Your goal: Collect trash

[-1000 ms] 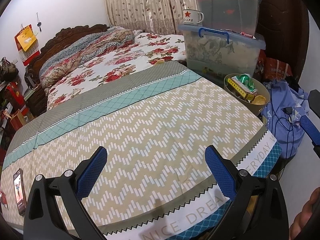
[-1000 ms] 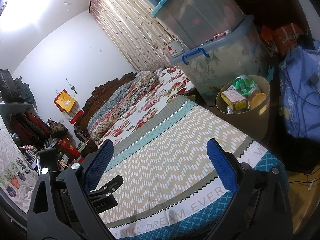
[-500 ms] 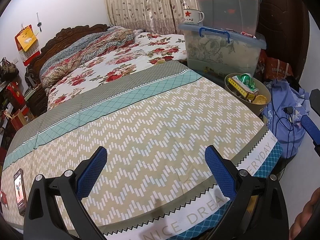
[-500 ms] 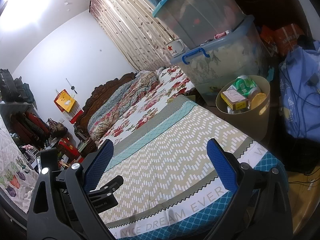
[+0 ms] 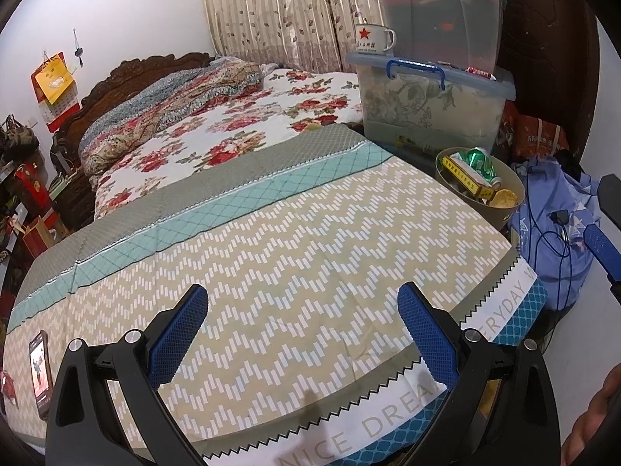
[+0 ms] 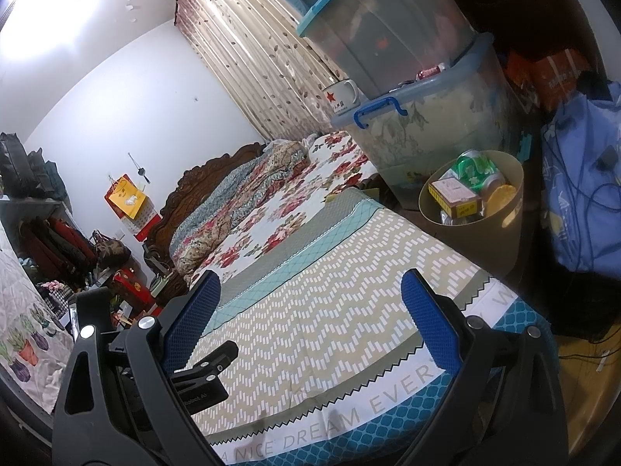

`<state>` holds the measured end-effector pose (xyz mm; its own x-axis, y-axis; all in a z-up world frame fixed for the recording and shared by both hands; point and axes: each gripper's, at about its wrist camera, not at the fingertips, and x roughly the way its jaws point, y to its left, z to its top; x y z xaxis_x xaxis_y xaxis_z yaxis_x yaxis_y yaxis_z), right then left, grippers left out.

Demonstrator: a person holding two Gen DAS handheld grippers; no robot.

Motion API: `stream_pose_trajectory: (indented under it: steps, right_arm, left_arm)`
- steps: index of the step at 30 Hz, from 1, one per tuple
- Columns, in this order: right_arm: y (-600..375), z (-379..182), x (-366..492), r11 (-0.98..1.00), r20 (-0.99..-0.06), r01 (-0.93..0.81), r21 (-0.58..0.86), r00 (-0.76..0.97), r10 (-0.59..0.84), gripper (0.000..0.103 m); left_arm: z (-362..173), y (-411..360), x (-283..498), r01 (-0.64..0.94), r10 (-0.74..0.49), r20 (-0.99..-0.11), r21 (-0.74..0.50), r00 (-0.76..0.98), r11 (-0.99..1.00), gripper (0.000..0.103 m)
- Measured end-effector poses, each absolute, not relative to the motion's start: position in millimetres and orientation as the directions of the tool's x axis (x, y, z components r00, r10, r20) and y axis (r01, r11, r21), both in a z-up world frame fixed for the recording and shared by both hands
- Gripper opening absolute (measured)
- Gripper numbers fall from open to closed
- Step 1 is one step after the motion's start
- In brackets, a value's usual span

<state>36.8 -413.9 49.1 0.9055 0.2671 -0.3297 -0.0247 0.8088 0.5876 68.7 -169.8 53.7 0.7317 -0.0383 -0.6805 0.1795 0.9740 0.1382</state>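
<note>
Both claws spread wide, empty: my left claw and right claw over the blanket. Phone far left of the left claw. Ahead-right, off the bed's edge, bin holding trash; storage boxes beyond.

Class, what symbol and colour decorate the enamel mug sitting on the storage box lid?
A red star on the white mug, with small red characters beneath; clearest in the left wrist view.

Even, soft indoor light; blown-out glare on the wall at upper left of the right wrist view. Fisheye bending and dark vignette at corners; focus sharp throughout.
</note>
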Motion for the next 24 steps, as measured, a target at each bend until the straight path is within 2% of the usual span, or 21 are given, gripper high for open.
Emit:
stream_pose_trajectory:
  steps: [17, 24]
  right_arm:
    - [-428.2, 58.8, 38.3, 0.819, -0.321, -0.019, 0.574, 0.914, 0.247, 0.093]
    - [-440.4, 69.9, 19.5, 0.838, -0.297, 0.018, 0.545, 0.939, 0.173, 0.093]
  left_arm:
    - [88.8, -169.5, 51.9, 0.169, -0.063, -0.569, 0.136, 0.82, 0.976, 0.094]
    - [109.6, -185.7, 50.7, 0.218, -0.123, -0.524, 0.125, 0.843, 0.968, 0.094]
